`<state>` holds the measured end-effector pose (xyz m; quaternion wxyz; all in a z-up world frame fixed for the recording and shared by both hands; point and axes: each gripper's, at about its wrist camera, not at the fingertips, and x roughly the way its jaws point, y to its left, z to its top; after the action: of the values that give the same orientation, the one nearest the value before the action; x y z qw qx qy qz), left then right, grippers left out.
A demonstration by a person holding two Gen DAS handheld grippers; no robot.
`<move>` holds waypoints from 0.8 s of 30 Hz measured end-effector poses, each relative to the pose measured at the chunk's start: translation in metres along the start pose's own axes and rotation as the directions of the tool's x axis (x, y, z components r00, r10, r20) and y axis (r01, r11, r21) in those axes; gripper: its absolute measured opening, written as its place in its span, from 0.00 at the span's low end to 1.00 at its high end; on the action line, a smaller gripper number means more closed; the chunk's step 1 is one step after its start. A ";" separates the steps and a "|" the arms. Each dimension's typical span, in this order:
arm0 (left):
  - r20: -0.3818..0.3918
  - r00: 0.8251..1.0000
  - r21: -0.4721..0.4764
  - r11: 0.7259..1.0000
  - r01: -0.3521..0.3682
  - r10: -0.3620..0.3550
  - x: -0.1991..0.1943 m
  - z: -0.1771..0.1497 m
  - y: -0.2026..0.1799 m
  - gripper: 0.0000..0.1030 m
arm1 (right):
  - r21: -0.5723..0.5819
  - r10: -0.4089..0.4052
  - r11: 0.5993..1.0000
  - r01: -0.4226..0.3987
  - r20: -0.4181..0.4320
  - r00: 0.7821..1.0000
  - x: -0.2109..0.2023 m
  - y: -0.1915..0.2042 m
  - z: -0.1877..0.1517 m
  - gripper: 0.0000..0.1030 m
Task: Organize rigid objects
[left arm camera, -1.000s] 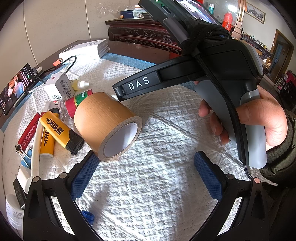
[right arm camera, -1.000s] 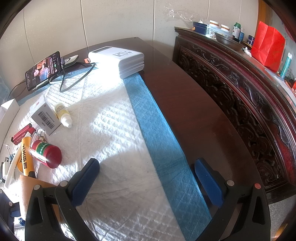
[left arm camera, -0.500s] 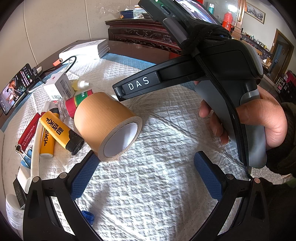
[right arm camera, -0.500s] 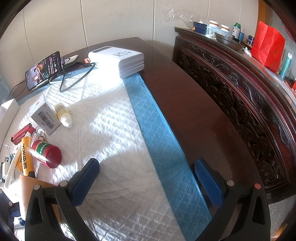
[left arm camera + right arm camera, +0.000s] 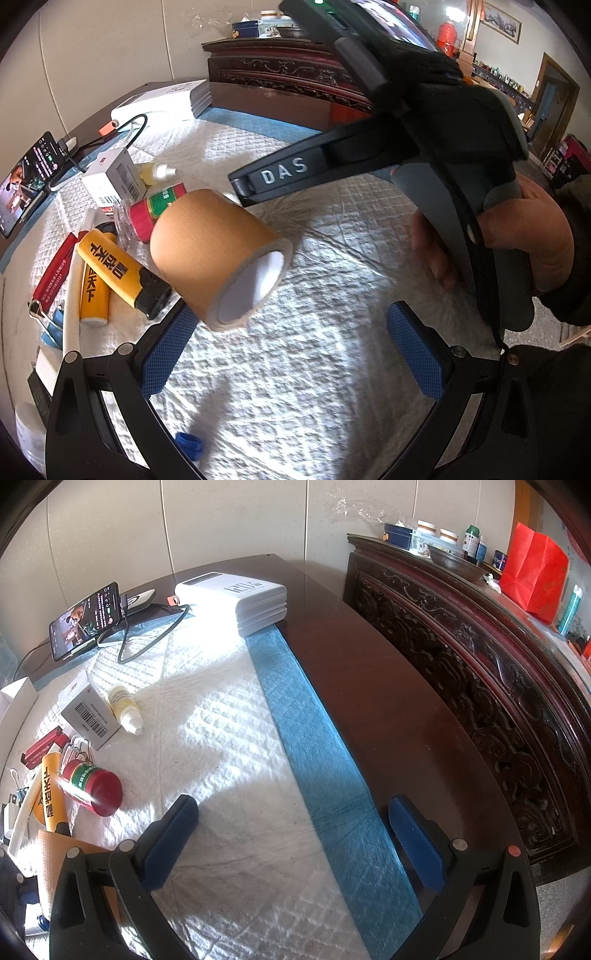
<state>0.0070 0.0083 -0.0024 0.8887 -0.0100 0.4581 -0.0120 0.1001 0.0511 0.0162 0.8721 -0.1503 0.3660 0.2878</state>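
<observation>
The brown tape roll (image 5: 218,258) is lying on its side, its open core facing the wide-spread left gripper (image 5: 291,350), while the right gripper (image 5: 291,834) is gaping empty.

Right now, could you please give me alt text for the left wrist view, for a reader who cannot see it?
The open left gripper hovers over a white quilted pad, a roll of brown tape lying just ahead of its left finger. Small items are cluttered behind the tape, and a hand holds the right gripper's handle at right.
</observation>
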 end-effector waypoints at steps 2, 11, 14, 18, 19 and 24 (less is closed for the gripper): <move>0.000 1.000 0.000 1.000 0.001 -0.001 0.001 0.001 0.003 1.00 | 0.000 0.000 1.000 0.000 0.000 1.000 0.000 0.000 0.000 1.00; 0.001 1.000 0.003 1.000 -0.003 0.003 0.000 0.001 0.003 1.00 | 0.000 0.000 1.000 0.000 0.000 1.000 0.000 0.000 0.000 1.00; 0.001 1.000 0.003 1.000 -0.002 0.002 0.000 0.001 0.003 1.00 | 0.000 -0.001 1.000 0.001 0.000 1.000 0.000 0.000 0.000 1.00; 0.001 1.000 0.003 1.000 -0.002 0.002 0.000 0.001 0.003 1.00 | 0.001 -0.004 1.000 0.004 0.000 1.000 -0.001 -0.002 0.000 1.00; 0.001 1.000 0.003 1.000 -0.002 0.002 0.000 0.001 0.003 1.00 | 0.001 -0.005 1.000 0.005 0.000 1.000 -0.001 -0.002 0.000 1.00; 0.001 1.000 0.003 1.000 -0.002 0.002 0.000 0.001 0.003 1.00 | 0.001 -0.005 1.000 0.005 0.000 1.000 -0.001 -0.003 0.000 1.00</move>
<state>0.0074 0.0113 -0.0021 0.8890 -0.0080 0.4578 -0.0118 0.1011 0.0484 0.0171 0.8729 -0.1507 0.3659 0.2853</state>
